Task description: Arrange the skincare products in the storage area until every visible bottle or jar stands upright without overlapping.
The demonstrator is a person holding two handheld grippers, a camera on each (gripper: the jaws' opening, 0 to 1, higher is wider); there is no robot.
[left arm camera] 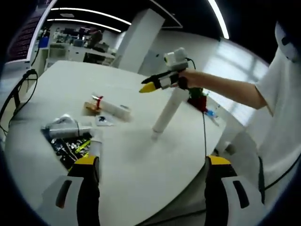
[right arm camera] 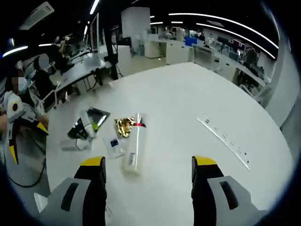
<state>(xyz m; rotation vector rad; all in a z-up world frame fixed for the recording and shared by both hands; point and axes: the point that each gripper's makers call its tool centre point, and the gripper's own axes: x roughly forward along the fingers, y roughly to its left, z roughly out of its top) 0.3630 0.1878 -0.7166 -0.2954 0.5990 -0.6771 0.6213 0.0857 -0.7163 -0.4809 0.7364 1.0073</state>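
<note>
Left gripper view: left gripper [left arm camera: 150, 170] jaws wide apart (nothing between).

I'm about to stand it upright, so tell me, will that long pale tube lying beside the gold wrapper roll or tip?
The long pale tube lies on its side on the smooth white table, so a sideways push will probably roll it. It looks long and narrow, so stood on end it may tip easily.

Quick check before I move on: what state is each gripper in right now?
Left gripper: open, holding nothing, above the white table.
Right gripper: jaws apart in its own view; a white tube hangs beneath it, grip unclear.
</note>
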